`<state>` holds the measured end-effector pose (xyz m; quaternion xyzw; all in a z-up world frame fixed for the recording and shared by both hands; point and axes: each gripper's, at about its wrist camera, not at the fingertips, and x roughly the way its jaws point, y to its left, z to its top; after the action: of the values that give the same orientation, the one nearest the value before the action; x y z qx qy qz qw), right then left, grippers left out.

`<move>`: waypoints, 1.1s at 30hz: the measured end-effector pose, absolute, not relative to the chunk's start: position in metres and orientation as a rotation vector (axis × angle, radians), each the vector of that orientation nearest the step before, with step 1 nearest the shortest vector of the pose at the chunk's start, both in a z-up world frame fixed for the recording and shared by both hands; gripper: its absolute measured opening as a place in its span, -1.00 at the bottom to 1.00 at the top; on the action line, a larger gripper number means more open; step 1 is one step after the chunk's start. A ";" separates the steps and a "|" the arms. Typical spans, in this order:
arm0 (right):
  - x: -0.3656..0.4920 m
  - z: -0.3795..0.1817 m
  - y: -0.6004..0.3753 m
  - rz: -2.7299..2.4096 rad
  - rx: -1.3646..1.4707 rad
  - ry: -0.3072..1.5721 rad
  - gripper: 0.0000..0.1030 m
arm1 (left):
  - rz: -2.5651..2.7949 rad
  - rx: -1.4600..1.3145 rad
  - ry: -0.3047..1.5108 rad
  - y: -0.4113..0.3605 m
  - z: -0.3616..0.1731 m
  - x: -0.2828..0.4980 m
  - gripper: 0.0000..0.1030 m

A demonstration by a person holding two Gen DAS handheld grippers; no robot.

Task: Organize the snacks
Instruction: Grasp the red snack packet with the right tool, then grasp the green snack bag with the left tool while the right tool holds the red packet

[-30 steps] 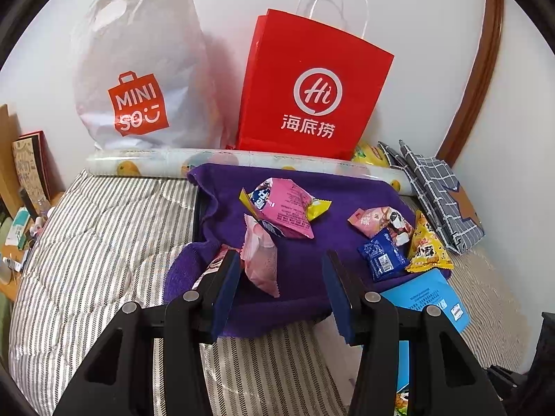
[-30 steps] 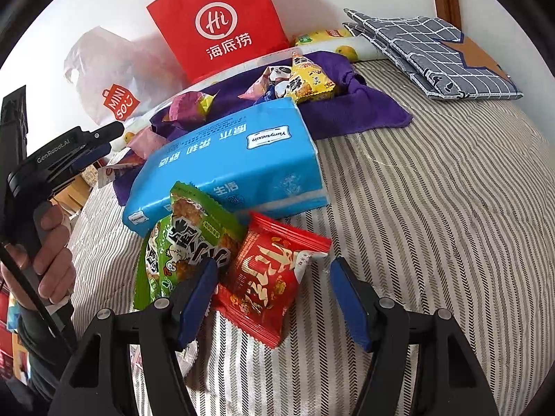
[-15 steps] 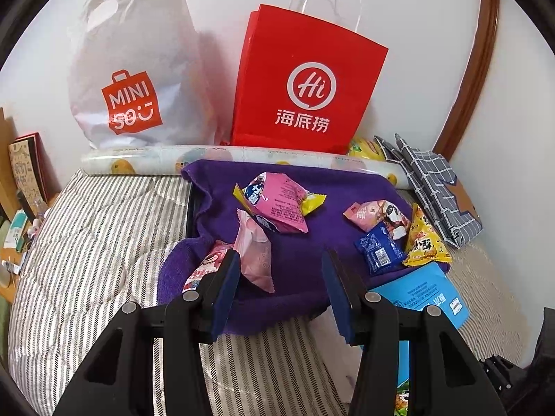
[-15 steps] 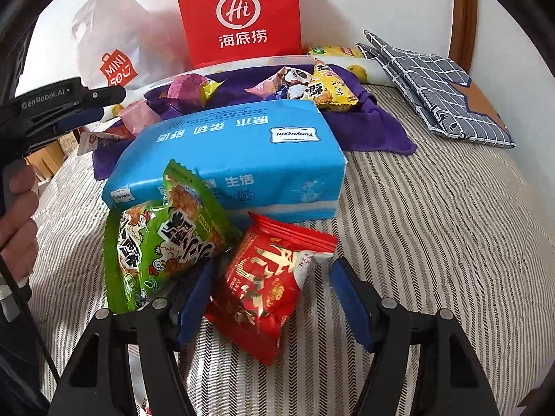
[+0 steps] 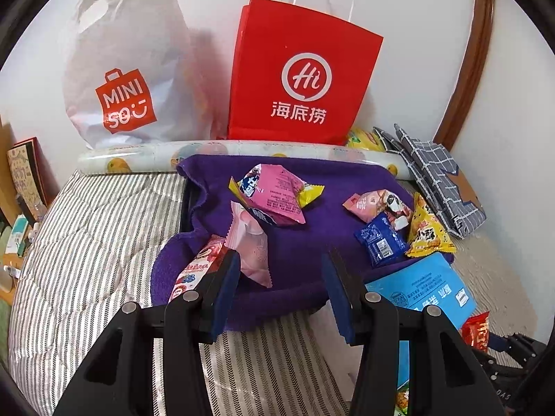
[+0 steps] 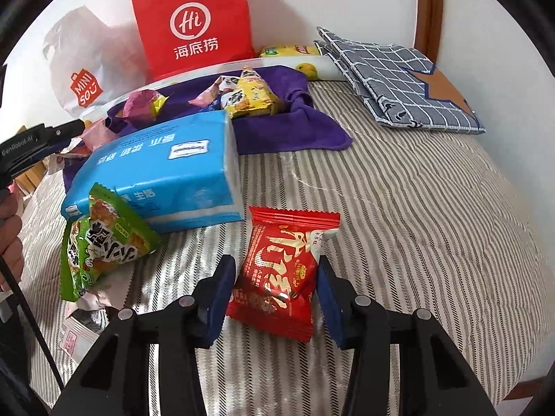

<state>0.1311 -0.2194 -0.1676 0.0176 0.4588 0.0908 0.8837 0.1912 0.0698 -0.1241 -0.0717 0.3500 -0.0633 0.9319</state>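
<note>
Red snack packet: lies flat on the striped bedcover, just right of the blue tissue pack, which serves as landmark below.

Right gripper: jaws have just been closing, packet between them. The right pad looks to be on the packet's edge and the left pad at or just short of it; the wrapper is not visibly squeezed, so I read it as bracketed, not yet clamped.

Left gripper: part-open, nothing between the pads, hovering over the near edge of the purple towel, beyond the tissue pack's far end.

Step in hand, as I judge: grasping the red packet. Next move calls for finishing the close across the packet's width, then a lift clear of the bedcover.

Orientation: the packet's long axis runs away from the gripper, parallel to the fingers; crimped top seam points toward the tissue pack's right end, printed face up. Green snack bag leans against the tissue pack's near-left corner.
</note>
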 end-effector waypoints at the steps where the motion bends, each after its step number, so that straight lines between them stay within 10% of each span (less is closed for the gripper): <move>1: 0.132 -0.168 -0.220 0.199 0.033 0.970 -0.10 | -0.128 -0.146 0.719 0.070 -0.125 0.192 -0.04; 33: 0.153 -0.176 -0.240 0.208 0.038 0.913 -0.22 | -0.326 -0.162 0.803 0.048 -0.141 0.119 -0.02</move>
<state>0.1527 -0.2398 -0.1763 0.0185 0.4399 0.1002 0.8922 0.1192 0.0477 -0.1409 -0.0786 0.3885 -0.1579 0.9044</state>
